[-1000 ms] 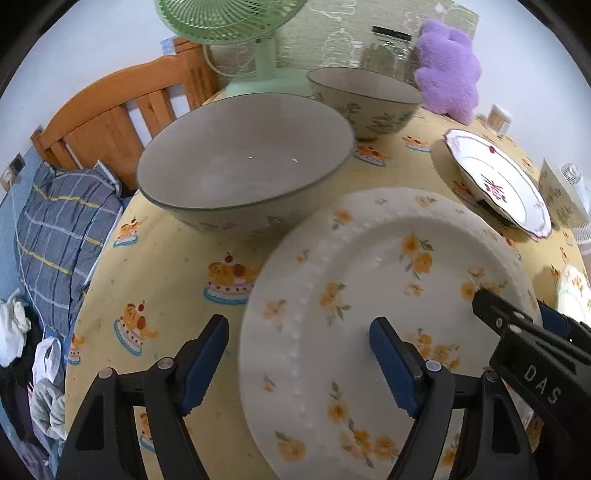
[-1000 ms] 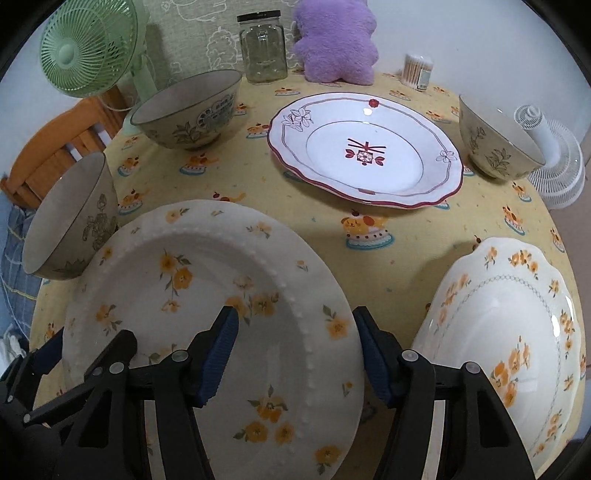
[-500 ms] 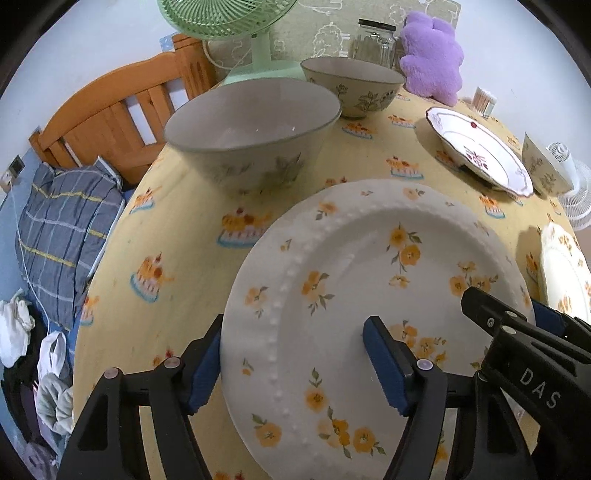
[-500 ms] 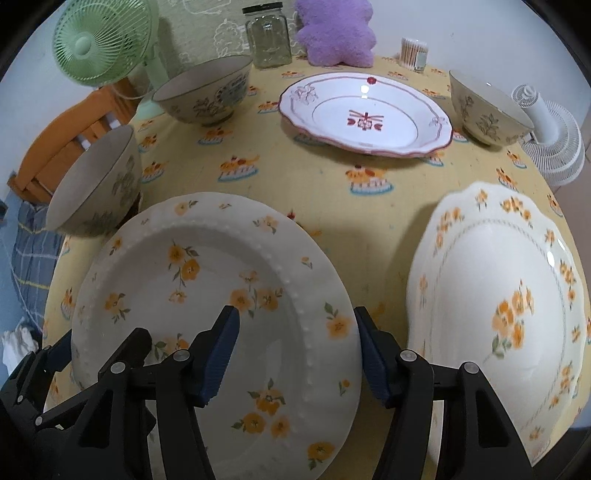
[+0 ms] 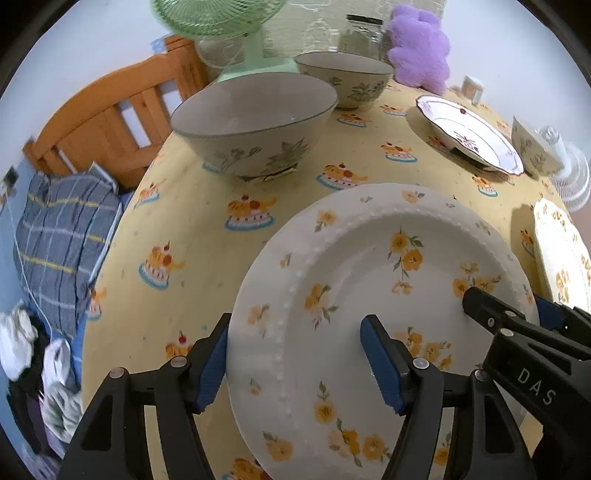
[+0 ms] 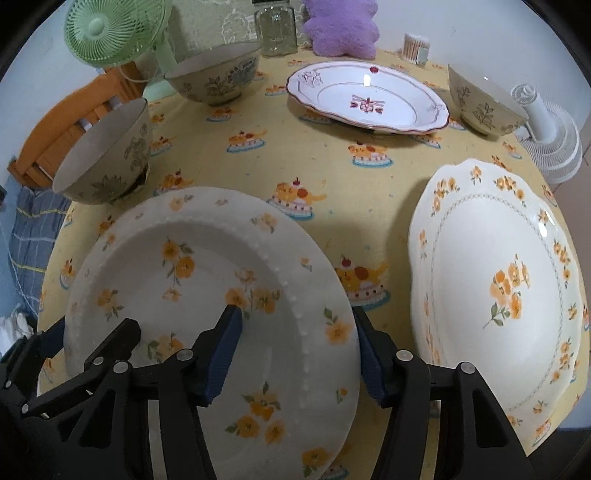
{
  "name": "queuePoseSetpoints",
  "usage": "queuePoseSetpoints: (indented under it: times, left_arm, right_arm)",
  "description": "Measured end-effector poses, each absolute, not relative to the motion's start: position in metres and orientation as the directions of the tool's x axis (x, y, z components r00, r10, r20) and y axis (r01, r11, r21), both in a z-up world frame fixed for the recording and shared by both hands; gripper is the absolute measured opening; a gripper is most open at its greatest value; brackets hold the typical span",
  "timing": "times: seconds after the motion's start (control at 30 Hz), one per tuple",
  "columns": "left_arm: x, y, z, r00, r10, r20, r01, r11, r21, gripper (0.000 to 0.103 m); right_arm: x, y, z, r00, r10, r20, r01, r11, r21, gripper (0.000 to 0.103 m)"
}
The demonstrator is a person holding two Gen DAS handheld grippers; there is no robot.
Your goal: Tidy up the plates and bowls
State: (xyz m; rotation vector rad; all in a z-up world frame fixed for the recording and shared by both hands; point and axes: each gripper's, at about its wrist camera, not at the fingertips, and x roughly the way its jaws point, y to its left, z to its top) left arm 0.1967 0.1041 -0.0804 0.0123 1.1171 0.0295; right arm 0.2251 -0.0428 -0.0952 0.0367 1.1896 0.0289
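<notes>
- Left wrist view: white beaded plate with orange flowers (image 5: 369, 280) at the near edge of the table (image 5: 207, 236), gripped at both sides.
- Left hand-held gripper (image 5: 295, 362) astride the plate's left rim, one blue pad under the edge, the other on the plate's face; jaws just closed further, at a middling spread, pads pressing on the rim.
- Right wrist view: right hand-held gripper (image 6: 295, 350) astride the same plate's right rim (image 6: 207, 288), one pad on the face, one outside the edge; jaws likewise just closed in on the rim.
- Just beside to the right, apart from it: scalloped cream plate with orange flowers (image 6: 498, 288), flat on the yellow cake-print cloth.
- Beyond the held plate, at left: grey leaf-pattern bowl (image 5: 255, 122); behind it a second leaf-pattern bowl (image 5: 343, 79).
- Far side: white plate with red trim (image 6: 365, 98), with a third bowl (image 6: 484, 99) near its right.
- At the back edge: green fan (image 6: 110, 31), glass jar (image 6: 277, 31), purple plush toy (image 6: 340, 27), small toothpick holder (image 6: 415, 48); white fan (image 6: 546, 136) at far right.
- Off the table, left: wooden chair (image 5: 107, 122), plaid cloth (image 5: 59, 236).
</notes>
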Motion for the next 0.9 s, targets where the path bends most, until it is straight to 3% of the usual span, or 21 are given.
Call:
queuePoseSetpoints:
  times: [0.9]
  left_arm:
    - [0.176, 0.109, -0.061, 0.398, -0.101, -0.912, 0.013, 0.995, -0.104, 0.066]
  right_arm:
    - [0.198, -0.048, -0.074, 0.343, -0.022, -0.939, 0.035, 0.999, -0.011, 0.063]
